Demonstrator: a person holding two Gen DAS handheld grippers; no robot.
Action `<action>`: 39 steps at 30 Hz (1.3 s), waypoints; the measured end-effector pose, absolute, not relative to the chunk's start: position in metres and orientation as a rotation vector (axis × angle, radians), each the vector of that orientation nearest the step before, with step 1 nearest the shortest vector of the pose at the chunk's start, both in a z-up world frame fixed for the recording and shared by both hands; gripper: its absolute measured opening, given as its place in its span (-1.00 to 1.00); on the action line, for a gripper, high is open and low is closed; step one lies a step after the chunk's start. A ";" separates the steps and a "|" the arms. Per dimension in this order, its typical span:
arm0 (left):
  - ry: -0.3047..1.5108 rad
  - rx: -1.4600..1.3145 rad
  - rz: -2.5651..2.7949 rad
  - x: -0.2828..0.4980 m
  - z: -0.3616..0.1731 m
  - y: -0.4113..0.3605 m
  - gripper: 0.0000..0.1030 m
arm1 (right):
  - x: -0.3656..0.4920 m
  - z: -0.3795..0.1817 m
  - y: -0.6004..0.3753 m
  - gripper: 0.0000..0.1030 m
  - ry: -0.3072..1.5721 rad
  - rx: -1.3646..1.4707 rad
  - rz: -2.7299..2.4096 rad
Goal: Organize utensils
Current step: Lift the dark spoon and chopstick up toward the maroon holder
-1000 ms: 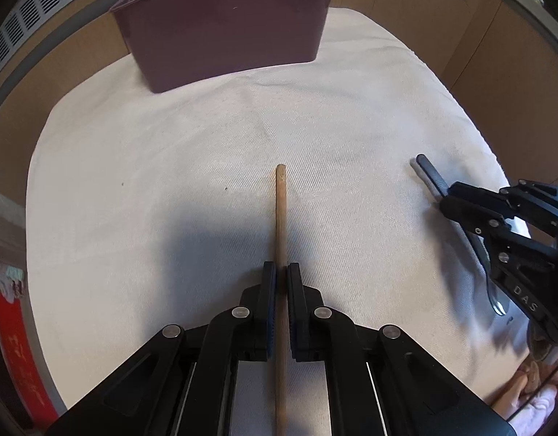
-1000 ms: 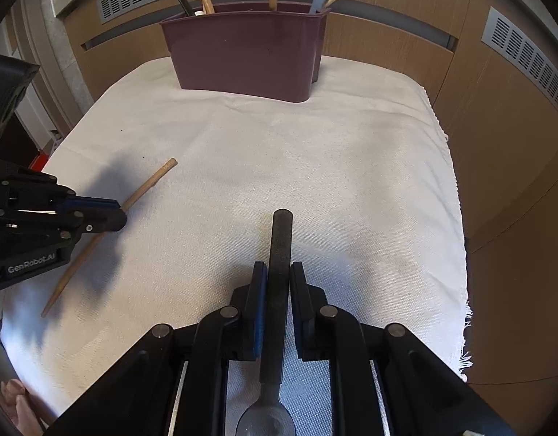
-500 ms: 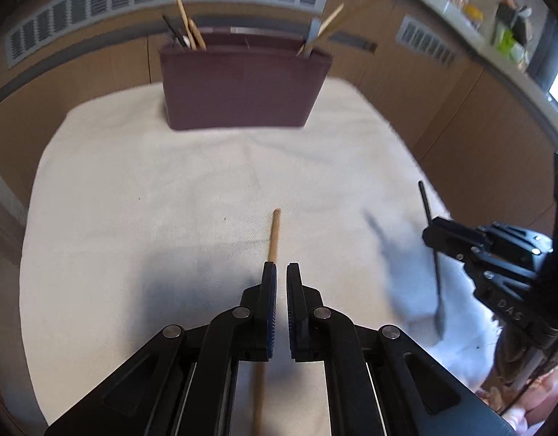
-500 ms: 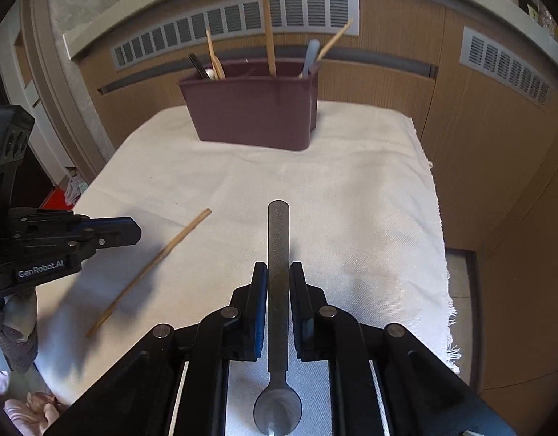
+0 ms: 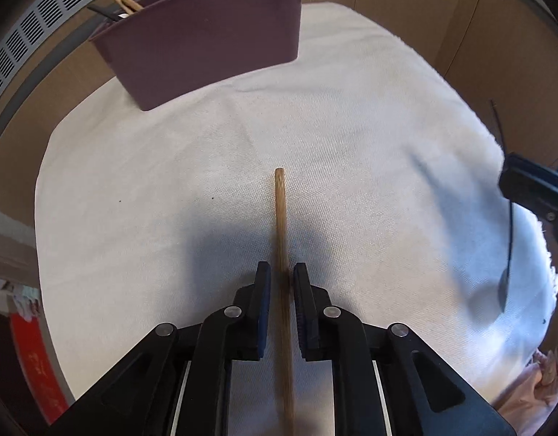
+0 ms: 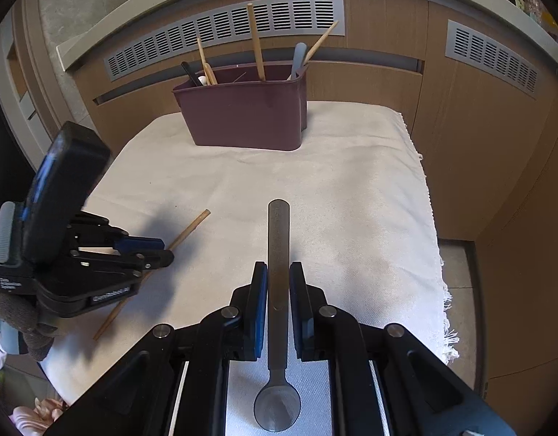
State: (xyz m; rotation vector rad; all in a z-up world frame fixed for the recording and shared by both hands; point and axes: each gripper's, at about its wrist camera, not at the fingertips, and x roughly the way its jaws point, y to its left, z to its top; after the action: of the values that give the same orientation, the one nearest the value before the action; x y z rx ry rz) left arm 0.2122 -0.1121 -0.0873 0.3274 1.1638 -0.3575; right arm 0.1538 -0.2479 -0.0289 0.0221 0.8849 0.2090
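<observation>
Left gripper [image 5: 281,283] jaws opening astride wooden chopstick [image 5: 281,218] lying centre frame on white cloth [image 5: 351,127]; light, stiff, rolls, so I'd pinch mid-shaft. Right gripper [image 6: 278,283] pinched dark spoon [image 6: 277,254] handle.

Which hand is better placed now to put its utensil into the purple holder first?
Right, probably. The right tool is shut on the grey spoon, already lifted, facing the purple holder. The left tool is opening around the wooden chopstick, which lies on the white cloth.

The chopstick [image 5: 283,254] runs back between the left gripper's [image 5: 281,283] fingers, its rear end cut off; the holder's [image 6: 242,116] walls hide the utensils' lower ends.
</observation>
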 end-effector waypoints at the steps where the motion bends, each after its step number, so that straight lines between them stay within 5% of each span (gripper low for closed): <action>1: 1.163 0.340 -0.355 0.214 -0.088 -0.116 -0.73 | 0.153 -0.028 -0.248 -0.78 0.883 0.021 0.208; 21: 1.091 0.189 -0.469 0.194 -0.077 -0.099 -0.89 | 0.148 -0.019 -0.250 -0.78 0.874 0.023 0.185; 39: 0.761 -0.058 -0.485 0.162 0.030 -0.058 -0.89 | 0.135 0.027 -0.255 -0.82 0.746 0.057 0.188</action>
State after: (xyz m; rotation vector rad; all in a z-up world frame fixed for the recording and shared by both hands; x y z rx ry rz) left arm 0.1618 -0.0576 0.0301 -0.0584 0.7607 -0.4852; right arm 0.1349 -0.2550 0.0274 0.0573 0.7463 0.1879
